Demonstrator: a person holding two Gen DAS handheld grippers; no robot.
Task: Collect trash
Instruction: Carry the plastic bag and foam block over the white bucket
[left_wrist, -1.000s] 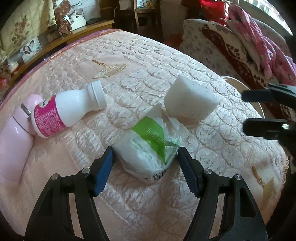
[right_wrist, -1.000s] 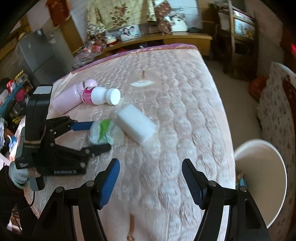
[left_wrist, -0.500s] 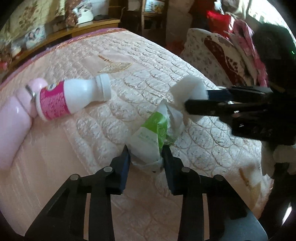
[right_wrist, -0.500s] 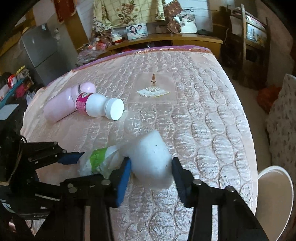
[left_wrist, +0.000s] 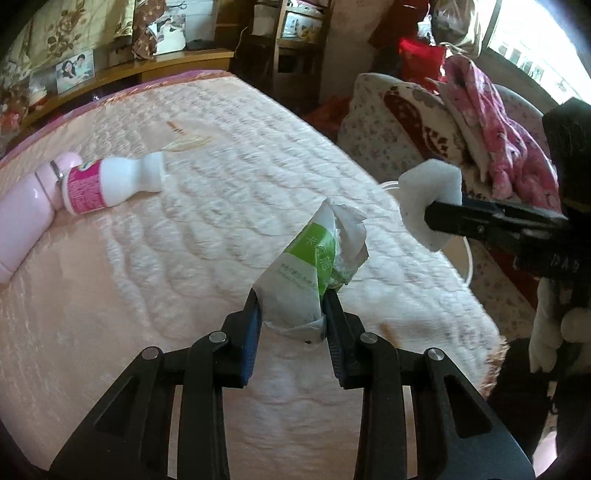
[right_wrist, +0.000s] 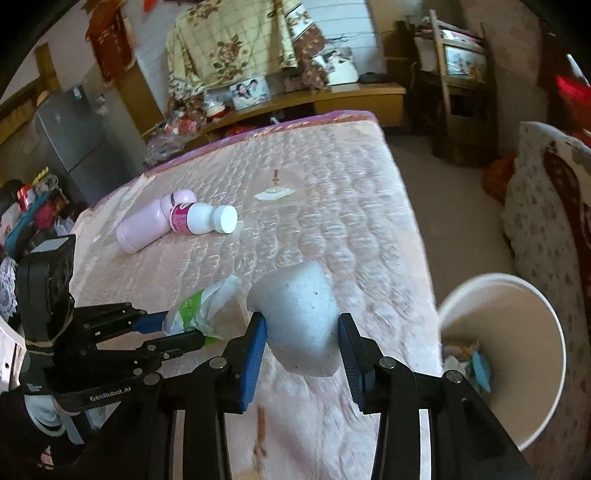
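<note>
1. The left gripper has just been closing, and its fingers are now clamped on the crumpled green-and-white wrapper, which is held clear of the bed.
2. The right gripper has also just been closing; its fingers pinch the white foam block by its 2 sides, and the block is off the quilt too.
3. In the right wrist view the wrapper and left gripper sit at 9 o'clock from the foam block, just beside it.
4. At 3 o'clock from the block, beyond the edge of the bed, stands the white bin on the floor, with some scraps already at its bottom.
5. Farther out, at about 11 o'clock, a white bottle with a pink label lies on its side on the bed, touching a pink bottle behind it.
6. Judgement: 2 pieces are picked up but not yet dropped, so both still need carrying over to the bin and releasing.
7. If the 2 bottles count as trash, they are left to fetch afterward, so the task looks roughly midway.
</note>
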